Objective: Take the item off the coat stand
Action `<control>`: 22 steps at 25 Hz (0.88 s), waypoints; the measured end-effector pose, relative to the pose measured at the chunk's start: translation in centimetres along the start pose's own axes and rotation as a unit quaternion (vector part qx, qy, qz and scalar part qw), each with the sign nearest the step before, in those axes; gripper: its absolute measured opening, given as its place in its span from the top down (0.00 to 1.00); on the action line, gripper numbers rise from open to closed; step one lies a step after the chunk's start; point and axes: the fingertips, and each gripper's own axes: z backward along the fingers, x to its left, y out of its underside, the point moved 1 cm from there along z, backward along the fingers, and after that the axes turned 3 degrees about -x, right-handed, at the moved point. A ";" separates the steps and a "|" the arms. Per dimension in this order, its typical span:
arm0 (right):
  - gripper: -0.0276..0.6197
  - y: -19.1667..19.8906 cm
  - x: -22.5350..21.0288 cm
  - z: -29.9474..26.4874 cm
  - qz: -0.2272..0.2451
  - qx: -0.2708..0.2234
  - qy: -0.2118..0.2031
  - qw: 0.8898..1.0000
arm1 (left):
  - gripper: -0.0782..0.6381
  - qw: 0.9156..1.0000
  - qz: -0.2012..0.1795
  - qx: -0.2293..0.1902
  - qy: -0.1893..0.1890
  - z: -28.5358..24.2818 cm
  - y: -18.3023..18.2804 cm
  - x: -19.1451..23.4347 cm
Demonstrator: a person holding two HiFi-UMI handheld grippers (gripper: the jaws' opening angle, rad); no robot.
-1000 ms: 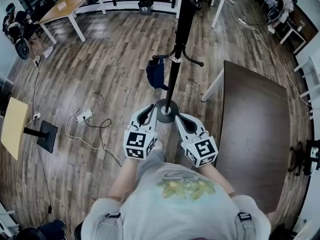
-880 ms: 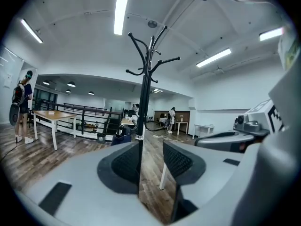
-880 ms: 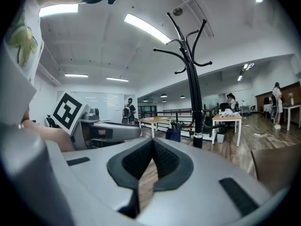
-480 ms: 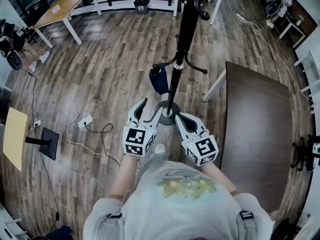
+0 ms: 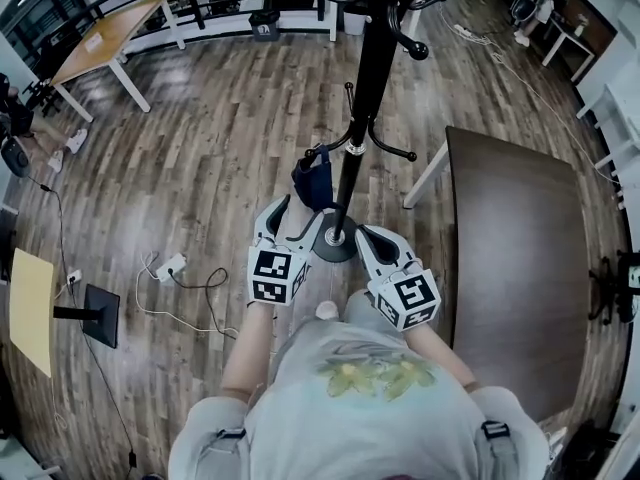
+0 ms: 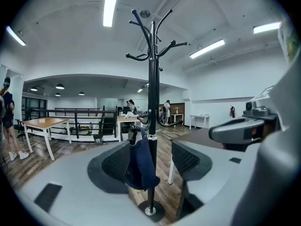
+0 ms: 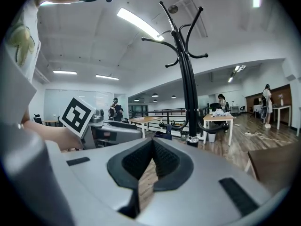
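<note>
Head view: a dark blue fabric item [image 5: 313, 176], soft and slumped, was seen hanging from a low curved hook of the tall black metal coat stand [image 5: 352, 173]. It hung just left of the slender pole, above the round base. The white plastic left gripper [image 5: 294, 216] was held just short of the item and was the nearer of the two. The right gripper [image 5: 368, 236] was held on the pole's other side, farther off.

Left gripper view: the item [image 6: 140, 166] was framed in the gap between the ribbed black pads, its long axis vertical, straight ahead of the jaws. The jaws were opening, and neither pad was pressed on the cloth. Whether the item already lay within them could not be told.

Right gripper view: the jaws were seen closed together, tip to tip, with nothing between. The item was glimpsed small beyond them, to the pole's left.
</note>
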 end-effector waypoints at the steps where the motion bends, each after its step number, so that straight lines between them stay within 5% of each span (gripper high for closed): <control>1: 0.95 -0.1 -0.2 -0.1 0.001 -0.001 0.003 1.000 | 0.50 1.000 -0.005 0.003 0.000 -0.4 0.0 0.3; 22: 0.95 0.2 -2.5 -4.5 0.000 0.015 -0.011 1.000 | 0.44 0.998 -0.050 0.037 -0.015 -6.5 1.2 4.2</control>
